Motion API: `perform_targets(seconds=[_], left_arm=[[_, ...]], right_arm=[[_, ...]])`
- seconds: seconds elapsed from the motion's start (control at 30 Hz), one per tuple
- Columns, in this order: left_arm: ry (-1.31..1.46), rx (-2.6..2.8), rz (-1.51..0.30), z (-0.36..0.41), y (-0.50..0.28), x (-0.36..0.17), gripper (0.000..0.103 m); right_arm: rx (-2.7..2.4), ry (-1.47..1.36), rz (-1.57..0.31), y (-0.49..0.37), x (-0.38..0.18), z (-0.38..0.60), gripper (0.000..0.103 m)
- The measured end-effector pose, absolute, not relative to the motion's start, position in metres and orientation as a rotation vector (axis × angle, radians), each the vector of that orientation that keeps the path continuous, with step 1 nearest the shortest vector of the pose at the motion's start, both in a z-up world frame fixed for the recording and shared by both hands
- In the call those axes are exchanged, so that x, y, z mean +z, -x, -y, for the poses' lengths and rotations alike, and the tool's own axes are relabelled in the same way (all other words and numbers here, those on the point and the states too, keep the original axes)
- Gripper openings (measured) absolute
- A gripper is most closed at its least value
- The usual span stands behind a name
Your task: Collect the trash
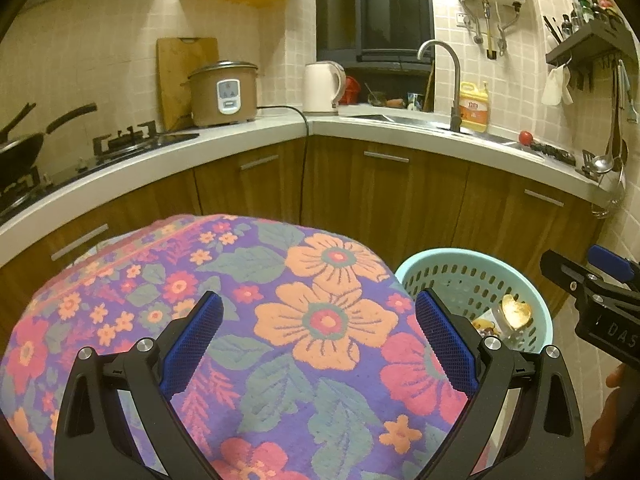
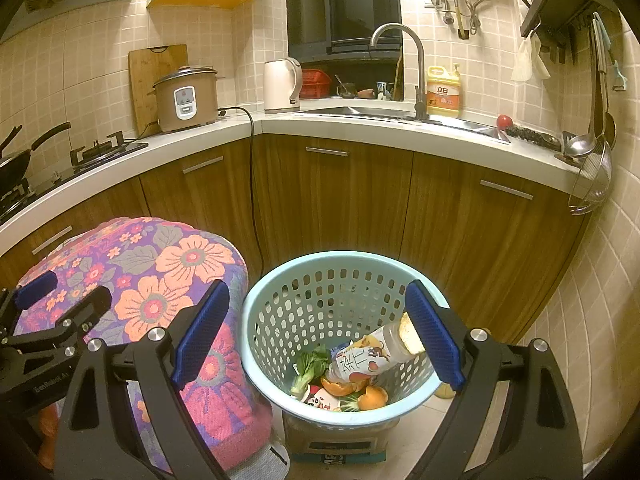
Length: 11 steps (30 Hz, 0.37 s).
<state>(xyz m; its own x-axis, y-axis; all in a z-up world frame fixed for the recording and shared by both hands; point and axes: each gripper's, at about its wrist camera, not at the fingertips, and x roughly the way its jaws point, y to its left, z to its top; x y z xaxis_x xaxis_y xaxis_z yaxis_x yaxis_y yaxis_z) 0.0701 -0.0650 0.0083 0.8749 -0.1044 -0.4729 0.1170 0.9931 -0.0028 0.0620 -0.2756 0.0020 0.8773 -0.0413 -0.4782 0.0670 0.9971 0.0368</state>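
Between the wide-apart fingers of the right hand-held gripper (image 2: 318, 332) sits the trash-filled basket (image 2: 280, 304) (bottle (image 2: 372, 354) on top).

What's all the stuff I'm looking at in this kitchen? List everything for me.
Basket: one, light blue, on a box on the floor before the cabinets.
Plastic bottle: one, clear with printed label, leaning inside the basket.
Orange peels: several, orange, at the basket bottom.
Leafy greens: one bunch, green, in the basket.
Floral cloth: one, purple with orange and pink flowers, draped left of the basket.
Rice cooker: one, brown, on the counter.
Kettle: one, cream, counter corner.
Detergent jug: one, yellow, beside the faucet.
Wok: one, black, on the stove.
Left gripper: black with blue pads, open above the cloth.
Right gripper: same, open above the basket.
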Motion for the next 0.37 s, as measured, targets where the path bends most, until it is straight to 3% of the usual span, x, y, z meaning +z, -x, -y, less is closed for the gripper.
perform_targets(seconds=[0.37], left_arm=[[-0.018, -0.143, -0.5, 0.065, -0.0707, 0.0089, 0.095]], right_arm=[[-0.058, -0.053, -0.499, -0.0608, 0.002, 0.2755, 0.085]])
